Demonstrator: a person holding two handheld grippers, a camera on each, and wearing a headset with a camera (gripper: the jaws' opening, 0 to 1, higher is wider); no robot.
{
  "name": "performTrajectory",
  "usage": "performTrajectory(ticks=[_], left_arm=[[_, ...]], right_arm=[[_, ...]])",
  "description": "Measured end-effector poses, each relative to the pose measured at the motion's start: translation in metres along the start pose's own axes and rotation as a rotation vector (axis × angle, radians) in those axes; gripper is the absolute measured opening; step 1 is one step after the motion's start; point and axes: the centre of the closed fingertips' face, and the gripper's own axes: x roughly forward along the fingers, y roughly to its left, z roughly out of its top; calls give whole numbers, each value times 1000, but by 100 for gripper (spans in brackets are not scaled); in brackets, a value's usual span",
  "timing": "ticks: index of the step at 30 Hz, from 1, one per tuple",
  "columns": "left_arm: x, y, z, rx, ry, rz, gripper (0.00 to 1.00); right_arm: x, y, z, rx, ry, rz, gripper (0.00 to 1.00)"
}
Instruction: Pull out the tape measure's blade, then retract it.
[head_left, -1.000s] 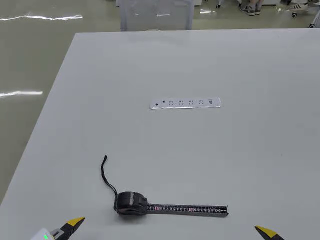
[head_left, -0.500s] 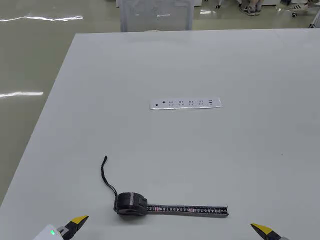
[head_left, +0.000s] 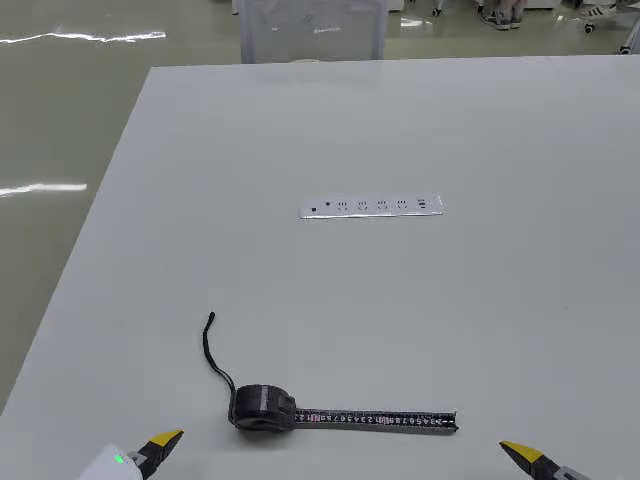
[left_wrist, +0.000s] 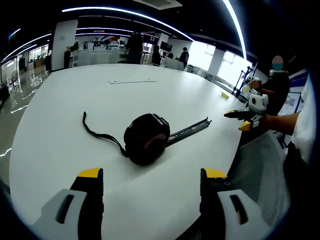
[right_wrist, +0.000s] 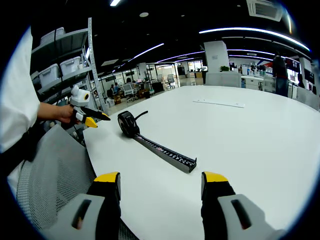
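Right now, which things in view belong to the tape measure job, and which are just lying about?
For the job:
tape measure
its blade, pulled out and lying flat
left gripper and right gripper, both open and holding nothing

Lying about:
power strip, farther up the white table

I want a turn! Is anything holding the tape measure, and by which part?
Nothing is held. The left hand-held gripper and right hand-held gripper are open, apart from the tape measure.
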Motion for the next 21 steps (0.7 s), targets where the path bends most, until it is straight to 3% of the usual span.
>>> performTrajectory(ticks=[7,21], left_arm=[[5,2,-2,-46,8,21,77],[13,4,-1,-64,17,60,78]], right_arm=[[4,-3,1,-9,5,6,65],[11,-8,-6,-4,15,14,65]])
